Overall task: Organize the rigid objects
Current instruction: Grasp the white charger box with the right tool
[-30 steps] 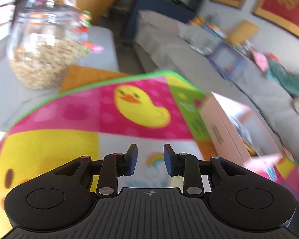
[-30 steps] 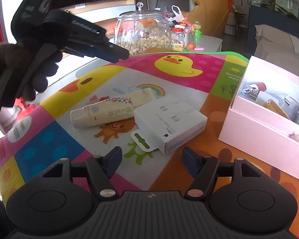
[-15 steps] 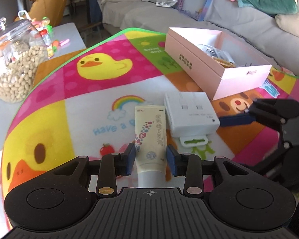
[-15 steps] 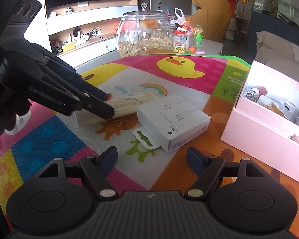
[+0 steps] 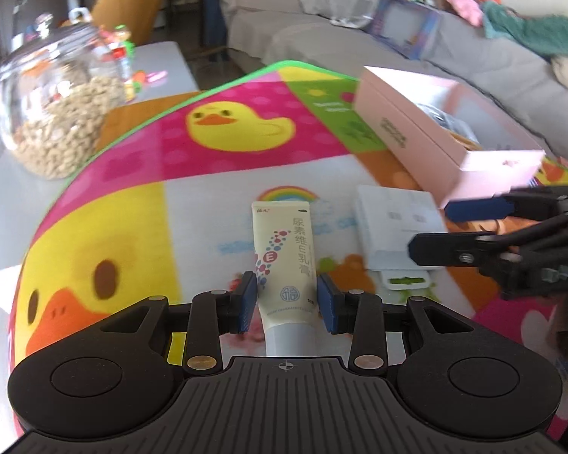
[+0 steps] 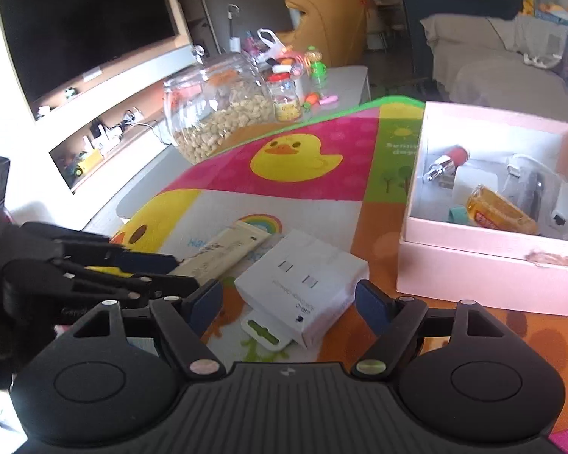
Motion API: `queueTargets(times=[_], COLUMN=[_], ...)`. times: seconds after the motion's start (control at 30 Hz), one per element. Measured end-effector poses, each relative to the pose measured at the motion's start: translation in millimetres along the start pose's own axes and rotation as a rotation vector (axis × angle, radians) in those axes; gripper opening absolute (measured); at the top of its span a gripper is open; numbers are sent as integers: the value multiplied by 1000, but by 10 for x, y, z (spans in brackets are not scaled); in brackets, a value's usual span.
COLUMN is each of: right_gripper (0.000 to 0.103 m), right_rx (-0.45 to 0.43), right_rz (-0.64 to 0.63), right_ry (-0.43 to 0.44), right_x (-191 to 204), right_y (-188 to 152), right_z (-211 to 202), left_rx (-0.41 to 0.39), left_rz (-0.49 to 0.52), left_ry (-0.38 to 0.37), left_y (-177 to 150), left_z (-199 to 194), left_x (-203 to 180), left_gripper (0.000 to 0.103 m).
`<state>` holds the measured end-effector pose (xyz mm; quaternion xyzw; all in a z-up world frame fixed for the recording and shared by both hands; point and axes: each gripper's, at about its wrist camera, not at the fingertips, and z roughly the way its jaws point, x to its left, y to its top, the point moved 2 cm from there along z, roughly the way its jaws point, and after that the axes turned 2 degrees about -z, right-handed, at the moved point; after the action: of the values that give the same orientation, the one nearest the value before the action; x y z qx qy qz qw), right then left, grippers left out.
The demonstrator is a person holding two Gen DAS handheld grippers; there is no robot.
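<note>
left claw [image 5: 287, 302] spread astride the cream tube [image 5: 286, 261], right claw [image 6: 291, 304] spread around the white box [image 6: 303, 283]

A: What do the tools look like?
B: Left tool [image 5: 287, 303] and right tool [image 6: 291, 304] are the same: matte black plastic, ribbed base, round caps either side, brass and silver pivot screws, blue pads [image 5: 247, 302] on the fingers.

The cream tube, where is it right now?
In the left wrist view the cream tube lies on the play mat, between the open left tool, left of the white box.
</note>
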<state>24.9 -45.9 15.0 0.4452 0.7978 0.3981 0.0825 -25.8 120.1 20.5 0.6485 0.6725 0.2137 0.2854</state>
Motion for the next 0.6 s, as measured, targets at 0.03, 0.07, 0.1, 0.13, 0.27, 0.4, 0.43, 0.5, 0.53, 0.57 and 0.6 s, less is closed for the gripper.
queueTargets(times=[0.03,0.07,0.1,0.13,0.27,0.4,0.43,0.5,0.53,0.57,0.6], right_gripper=[78,78,82,84,84,84,83,63,53,41,38], right_rx=[30,53,58,39,43,51,53,66,83,84,93], right_rz=[22,47,76,93,80,63,60,24,-6,-39,-69], right_ry=[-28,-50,-51,-63,-64,-73,-68,-44,-29,-24,-11], right_x=[12,17,20,39,185,294,299,313,322,332,337], right_y=[28,48,60,73,137,192,194,187,163,133,93], right_z=[109,196,255,276,421,514,512,485,469,420,374], left_rx=[6,16,24,11,-2,-14,-16,-19,-21,-22,-25], left_rz=[-19,-33,-41,-37,-36,-52,-56,-62,-65,-71,-78], left_ry=[6,15,19,20,14,4,-2,-13,-18,-22,-25], left_y=[-19,-47,-86,-121,-191,-215,-221,-235,-241,-247,-249], left_z=[-2,3,10,-7,-60,-68,-73,-82,-87,-92,-94], left_x=[39,68,85,87,76,95,103,119,128,137,144], left_gripper=[36,33,33,33,33,33,33,33,33,33,33])
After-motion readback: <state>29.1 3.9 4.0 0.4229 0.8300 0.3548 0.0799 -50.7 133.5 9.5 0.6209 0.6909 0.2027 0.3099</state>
